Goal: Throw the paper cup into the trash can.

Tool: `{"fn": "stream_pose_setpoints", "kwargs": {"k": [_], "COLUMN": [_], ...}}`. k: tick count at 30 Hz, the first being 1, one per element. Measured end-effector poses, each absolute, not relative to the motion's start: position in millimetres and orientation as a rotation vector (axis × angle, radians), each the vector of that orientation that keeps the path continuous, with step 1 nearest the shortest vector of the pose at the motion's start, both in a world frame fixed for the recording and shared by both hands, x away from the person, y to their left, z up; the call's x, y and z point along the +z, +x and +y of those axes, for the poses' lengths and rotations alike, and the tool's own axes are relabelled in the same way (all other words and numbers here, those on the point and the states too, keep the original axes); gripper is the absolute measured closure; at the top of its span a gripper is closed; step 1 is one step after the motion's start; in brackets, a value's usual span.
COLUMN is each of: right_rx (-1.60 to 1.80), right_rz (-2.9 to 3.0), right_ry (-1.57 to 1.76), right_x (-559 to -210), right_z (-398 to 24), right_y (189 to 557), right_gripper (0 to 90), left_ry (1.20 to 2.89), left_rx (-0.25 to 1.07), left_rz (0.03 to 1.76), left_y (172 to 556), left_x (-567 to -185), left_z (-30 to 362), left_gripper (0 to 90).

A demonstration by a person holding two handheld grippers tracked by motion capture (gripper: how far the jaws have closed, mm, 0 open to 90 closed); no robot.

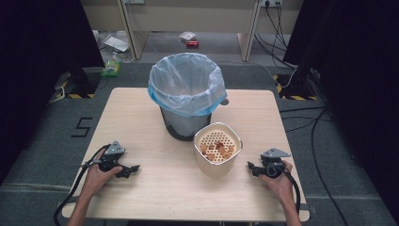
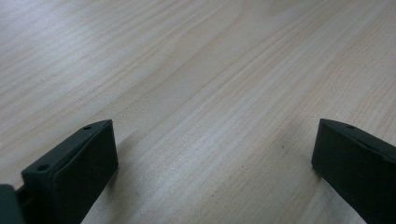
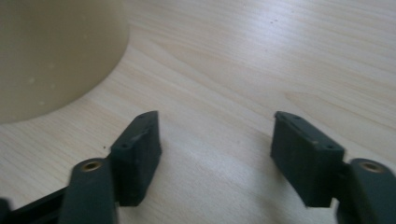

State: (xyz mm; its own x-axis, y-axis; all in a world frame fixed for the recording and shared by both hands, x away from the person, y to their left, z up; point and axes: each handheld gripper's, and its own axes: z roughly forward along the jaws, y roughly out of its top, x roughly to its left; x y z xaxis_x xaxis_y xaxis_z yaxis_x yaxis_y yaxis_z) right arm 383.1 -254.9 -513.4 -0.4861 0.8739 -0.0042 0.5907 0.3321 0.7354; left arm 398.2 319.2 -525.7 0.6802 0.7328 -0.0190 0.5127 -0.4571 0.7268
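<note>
Fingers (image 3: pixel 140 149) of our right gripper (image 3: pixel 217 154) stand apart, nothing between, low over the tabletop (image 1: pixel 155 188); left gripper (image 2: pixel 210 154) likewise released. Cream strainer tub (image 1: pixel 217 149), just left of the right gripper, looks light, rigid, smooth; we'd grip its rim.

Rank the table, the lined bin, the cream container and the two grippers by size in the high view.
1. table
2. lined bin
3. cream container
4. left gripper and right gripper: they look about alike, so no ranking between them.
</note>
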Motion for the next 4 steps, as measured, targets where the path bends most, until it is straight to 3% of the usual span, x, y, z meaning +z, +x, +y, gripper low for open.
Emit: {"fn": "stream_pose_setpoints", "kwargs": {"k": [4], "right_rx": [0.969], "right_rz": [2.208], "right_ry": [1.284], "right_x": [-514.2], "right_z": [-255.4], "right_y": [383.0], "right_gripper": [30.3], "left_ry": [2.159], "left_rx": [0.386], "left_rz": [0.953], "left_y": [398.2], "left_x": [-525.8], "left_z": [319.2], "left_gripper": [0.0]}}
